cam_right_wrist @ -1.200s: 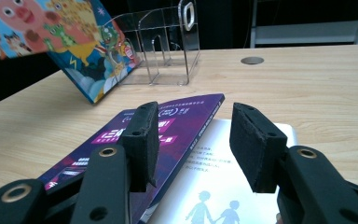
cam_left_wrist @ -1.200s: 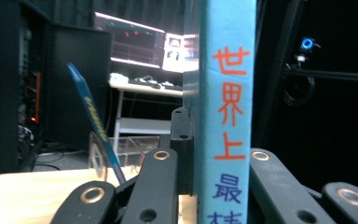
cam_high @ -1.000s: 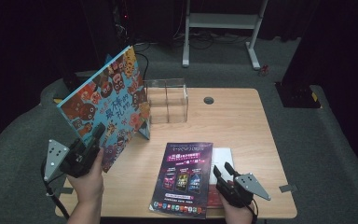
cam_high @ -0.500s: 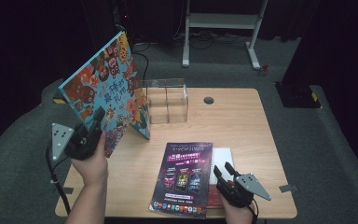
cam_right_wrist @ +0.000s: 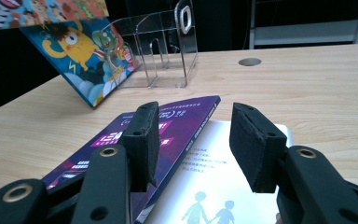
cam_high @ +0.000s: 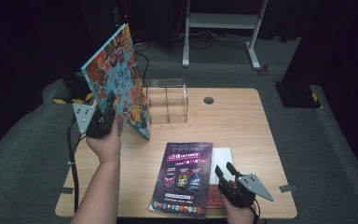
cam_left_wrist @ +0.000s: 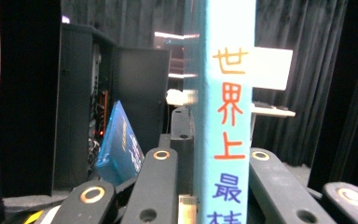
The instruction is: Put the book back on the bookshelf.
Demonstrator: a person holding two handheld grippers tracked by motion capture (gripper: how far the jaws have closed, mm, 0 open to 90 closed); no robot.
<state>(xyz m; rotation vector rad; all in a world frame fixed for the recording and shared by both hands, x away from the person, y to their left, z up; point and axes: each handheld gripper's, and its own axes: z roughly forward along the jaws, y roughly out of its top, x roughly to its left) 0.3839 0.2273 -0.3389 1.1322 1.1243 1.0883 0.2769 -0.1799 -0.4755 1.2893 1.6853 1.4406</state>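
My left gripper [cam_high: 106, 111] is shut on the spine edge of a large, colourful cartoon picture book [cam_high: 116, 79], which stands tilted with one lower corner on the table. In the left gripper view the book's light-blue spine [cam_left_wrist: 226, 116] with orange and blue characters runs up between the jaws of the left gripper [cam_left_wrist: 205, 163]. My right gripper [cam_high: 226, 172] rests open near the table's front edge. Its fingers straddle the right edge of a purple booklet [cam_right_wrist: 168, 121] and a white booklet [cam_right_wrist: 223, 186] beneath it. The purple booklet [cam_high: 184, 177] lies flat.
A clear acrylic divided holder [cam_high: 165, 100] stands at the back of the wooden table [cam_high: 242, 126], just right of the book. A round cable hole [cam_high: 209, 100] sits behind it. Dark cabinets and a white desk frame [cam_high: 223, 28] stand beyond.
My left gripper has lifted and swung the picture book more upright and toward the back, raising it higher off the table. The right gripper has stayed put.
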